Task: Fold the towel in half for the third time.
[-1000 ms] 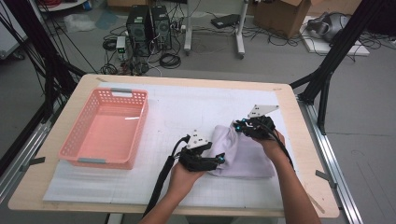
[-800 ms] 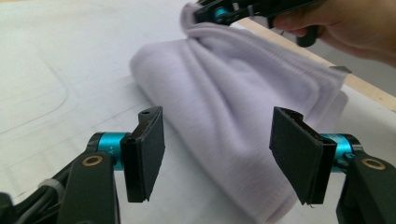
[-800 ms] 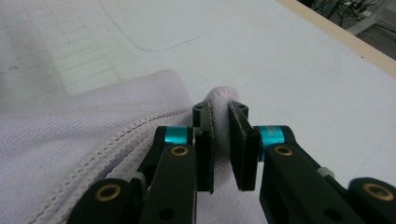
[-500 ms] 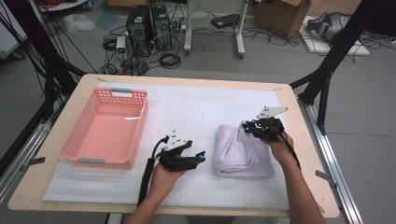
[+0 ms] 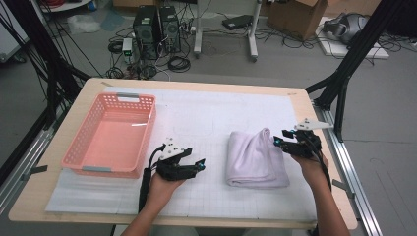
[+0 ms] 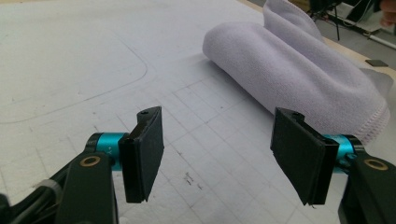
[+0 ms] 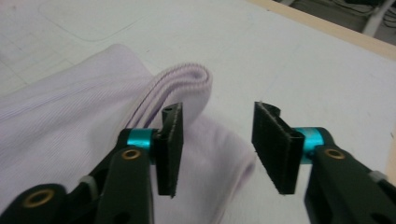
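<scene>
since the earlier frames the left gripper has pulled left off the folded lilac towel, and the right gripper has just been opening its jaws, letting the cloth go. in the high view the towel lies right of centre on the white mat, a pink basket to the far left. in the left gripper view the jaws stand released over bare mat, the towel beyond. in the right gripper view the jaws are parted, empty, just above the towel's raised fold.
</scene>
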Demonstrator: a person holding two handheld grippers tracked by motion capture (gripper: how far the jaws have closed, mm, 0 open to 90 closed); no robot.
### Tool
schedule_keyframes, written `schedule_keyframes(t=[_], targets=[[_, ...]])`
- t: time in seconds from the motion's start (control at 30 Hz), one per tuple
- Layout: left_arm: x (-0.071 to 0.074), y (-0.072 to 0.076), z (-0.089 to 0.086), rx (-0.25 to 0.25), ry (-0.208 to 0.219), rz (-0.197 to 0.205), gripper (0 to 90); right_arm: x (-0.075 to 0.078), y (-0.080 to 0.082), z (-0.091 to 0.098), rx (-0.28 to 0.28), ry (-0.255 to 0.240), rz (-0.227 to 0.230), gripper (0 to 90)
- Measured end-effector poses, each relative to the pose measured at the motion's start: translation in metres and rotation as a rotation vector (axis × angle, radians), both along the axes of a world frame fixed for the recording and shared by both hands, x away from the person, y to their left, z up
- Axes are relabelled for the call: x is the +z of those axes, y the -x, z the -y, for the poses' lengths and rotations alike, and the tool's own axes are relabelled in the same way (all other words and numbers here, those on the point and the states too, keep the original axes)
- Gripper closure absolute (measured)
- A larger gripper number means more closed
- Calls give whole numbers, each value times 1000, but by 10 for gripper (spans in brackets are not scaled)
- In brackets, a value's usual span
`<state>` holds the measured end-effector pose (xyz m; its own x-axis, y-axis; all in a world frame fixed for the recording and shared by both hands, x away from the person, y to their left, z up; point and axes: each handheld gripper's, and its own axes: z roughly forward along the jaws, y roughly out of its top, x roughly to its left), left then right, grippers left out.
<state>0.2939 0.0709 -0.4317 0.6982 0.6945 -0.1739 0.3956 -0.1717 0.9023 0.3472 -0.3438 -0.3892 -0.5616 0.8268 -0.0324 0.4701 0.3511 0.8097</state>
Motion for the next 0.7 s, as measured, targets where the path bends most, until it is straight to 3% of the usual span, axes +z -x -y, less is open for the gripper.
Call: schedule_keyframes(t=[0.1,0.2,0.23,0.37,0.5,0.57,0.63,0.67,0.7], targets=[[-1,-1,-1,-7,6,8,349,-5,23,5,-18,-31,1,457],[-1,-1,-3,-9,11,17,349,-17,41,3,6,-33,-4,420],[-1,-1,-3,-9,13,17,350,-23,44,2,18,-33,-16,403],[-3,-1,-4,-7,16,13,350,-36,52,-2,48,-125,-62,351],[-4,-2,-5,-1,18,3,350,-38,52,-12,85,-138,-76,335],[-5,-2,-6,1,20,0,350,-41,49,-17,90,-113,-101,380],[-5,-1,-6,1,19,-2,350,-48,46,-18,112,-103,-159,569],[-6,-1,-6,0,17,-4,350,-51,45,-16,111,-132,-189,638],[-6,-1,-6,0,17,-6,350,-51,45,-14,114,-170,-210,767]])
